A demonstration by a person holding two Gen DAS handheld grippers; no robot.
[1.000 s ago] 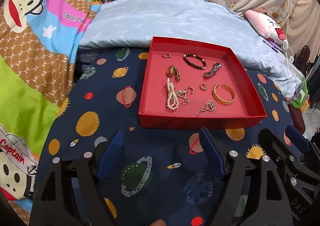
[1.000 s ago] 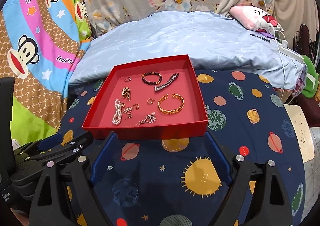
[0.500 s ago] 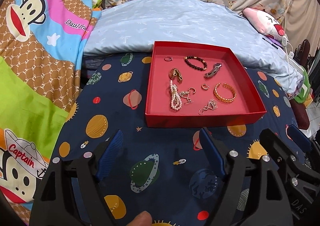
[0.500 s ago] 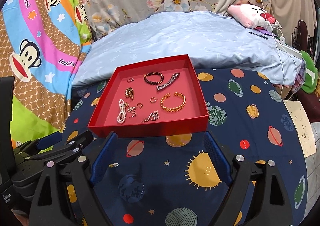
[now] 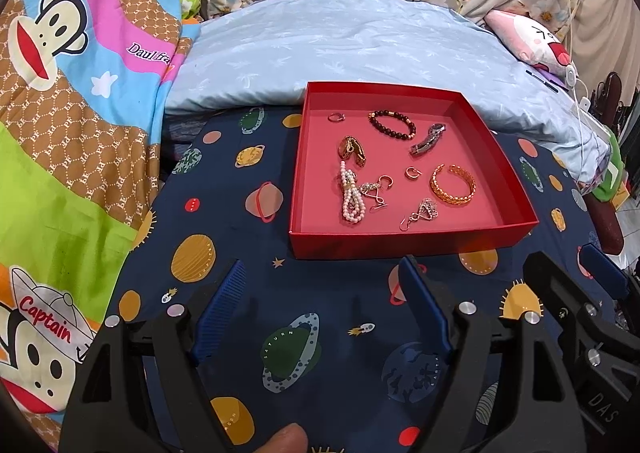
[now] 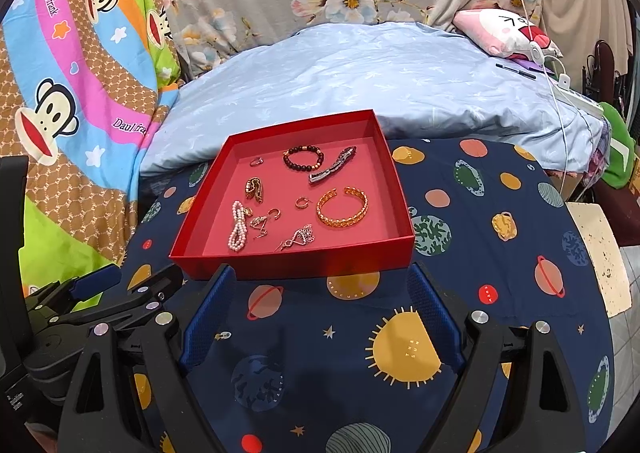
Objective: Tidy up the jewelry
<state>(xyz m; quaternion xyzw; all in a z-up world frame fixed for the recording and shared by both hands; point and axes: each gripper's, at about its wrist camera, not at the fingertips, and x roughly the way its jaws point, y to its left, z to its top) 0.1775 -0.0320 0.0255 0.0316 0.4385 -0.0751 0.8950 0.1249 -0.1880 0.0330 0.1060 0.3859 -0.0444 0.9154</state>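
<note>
A shallow red tray (image 5: 404, 245) (image 6: 296, 267) stands on a planet-print cloth. In it lie a gold cuff bracelet (image 5: 453, 185) (image 6: 342, 207), a dark bead bracelet (image 5: 392, 125) (image 6: 303, 158), a pearl strand (image 5: 352, 201) (image 6: 238, 231), a silver clasp piece (image 5: 427, 138) (image 6: 333, 165), small rings and earrings. My left gripper (image 5: 324, 279) is open and empty, just in front of the tray. My right gripper (image 6: 320, 277) is open and empty at the tray's near wall. Each gripper shows at the edge of the other's view.
The dark blue planet cloth (image 5: 248, 221) (image 6: 480, 237) covers a round table. A light blue pillow (image 5: 352, 49) lies behind the tray. A monkey-print blanket (image 5: 72, 93) is to the left. A pink plush (image 6: 504, 29) and white cables (image 6: 560, 77) are at the back right.
Both grippers have drawn back and risen a little from the tray, so it looks smaller and farther. A fingertip now shows at the bottom of the left wrist view. The jewelry has not moved.
</note>
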